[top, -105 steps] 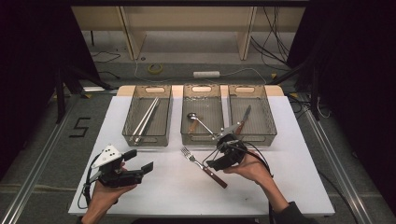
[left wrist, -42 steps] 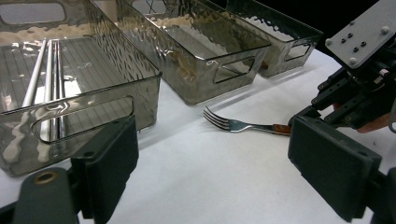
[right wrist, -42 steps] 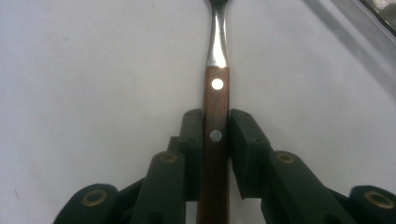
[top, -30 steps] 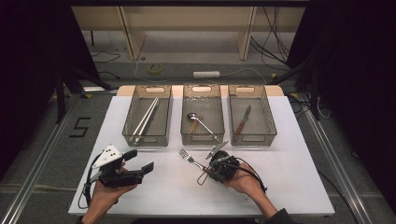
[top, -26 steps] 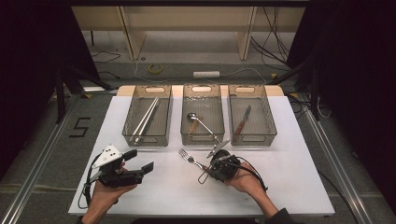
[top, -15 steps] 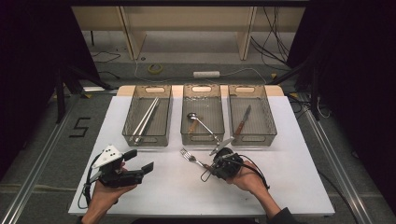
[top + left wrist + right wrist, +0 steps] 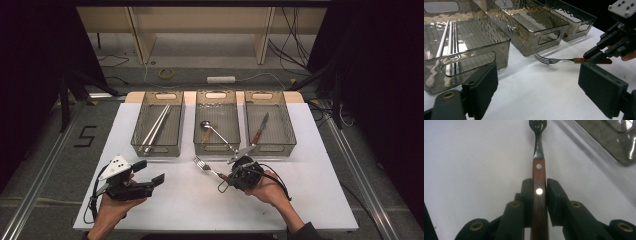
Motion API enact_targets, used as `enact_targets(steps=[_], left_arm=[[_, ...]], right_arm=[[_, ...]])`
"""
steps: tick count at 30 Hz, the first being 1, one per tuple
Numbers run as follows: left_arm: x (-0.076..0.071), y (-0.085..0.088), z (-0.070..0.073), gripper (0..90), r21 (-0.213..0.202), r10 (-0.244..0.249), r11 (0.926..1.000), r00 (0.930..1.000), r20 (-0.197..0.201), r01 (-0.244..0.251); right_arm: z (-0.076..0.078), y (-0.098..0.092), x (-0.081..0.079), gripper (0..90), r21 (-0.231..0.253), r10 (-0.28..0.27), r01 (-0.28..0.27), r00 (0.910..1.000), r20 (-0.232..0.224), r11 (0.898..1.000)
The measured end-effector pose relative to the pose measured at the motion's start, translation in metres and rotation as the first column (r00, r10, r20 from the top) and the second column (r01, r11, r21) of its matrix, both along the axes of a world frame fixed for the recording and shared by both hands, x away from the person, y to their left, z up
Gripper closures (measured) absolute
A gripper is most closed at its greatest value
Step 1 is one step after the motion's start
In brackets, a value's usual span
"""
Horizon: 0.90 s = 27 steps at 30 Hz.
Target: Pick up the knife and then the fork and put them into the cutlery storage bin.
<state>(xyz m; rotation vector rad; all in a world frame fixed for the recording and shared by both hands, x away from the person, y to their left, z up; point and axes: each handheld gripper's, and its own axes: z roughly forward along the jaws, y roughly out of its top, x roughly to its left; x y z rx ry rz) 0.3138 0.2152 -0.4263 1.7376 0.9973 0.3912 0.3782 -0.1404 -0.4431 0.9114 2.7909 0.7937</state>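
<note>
Right tongs [image 7: 539,192] clamp the wooden handle of a fork [image 7: 538,160], its tines pointing away just above the white surface [image 7: 180,210]. Left tongs [image 7: 150,172] stand wide apart and empty, well to the fork's left. Beyond, three clear bins [image 7: 217,120] stand in a row, holding chopsticks [image 7: 155,127], a spoon [image 7: 212,131] and a knife [image 7: 260,131]; past them, a grey floor with cables.

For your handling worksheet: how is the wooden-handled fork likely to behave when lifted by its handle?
The fork looks rigid, so it probably won't flex. The right gripper clamps its flat wooden sides, likely a non-slip hold. With the metal tines far ahead of the grip, it may tip tines-down.
</note>
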Motion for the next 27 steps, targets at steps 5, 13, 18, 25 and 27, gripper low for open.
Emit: enact_targets(steps=[5,13,18,25,27], left_arm=[[0.0,0.0,0.0,16.0,-0.003,0.002,1.0,1.0,0.001,-0.002],[0.0,0.0,0.0,16.0,0.0,0.001,1.0,1.0,0.002,-0.001],[0.0,0.0,0.0,16.0,0.0,0.002,1.0,1.0,0.002,-0.002],[0.0,0.0,0.0,16.0,-0.001,0.005,1.0,1.0,0.001,-0.005],[0.0,0.0,0.0,16.0,-0.001,0.005,1.0,1.0,0.002,-0.005]], right_arm=[[0.007,-0.003,0.0,77.4,0.02,-0.001,0.001,0.9999,0.015,1.0],[0.018,-0.012,0.002,77.4,0.053,-0.018,0.016,0.999,0.041,0.998],[0.024,-0.016,0.004,77.4,0.069,-0.023,0.019,0.9983,0.053,0.997],[0.034,-0.024,0.007,77.3,0.095,-0.045,0.037,0.9963,0.074,0.995],[0.038,-0.026,0.008,77.4,0.106,-0.062,0.054,0.9955,0.071,0.993]])
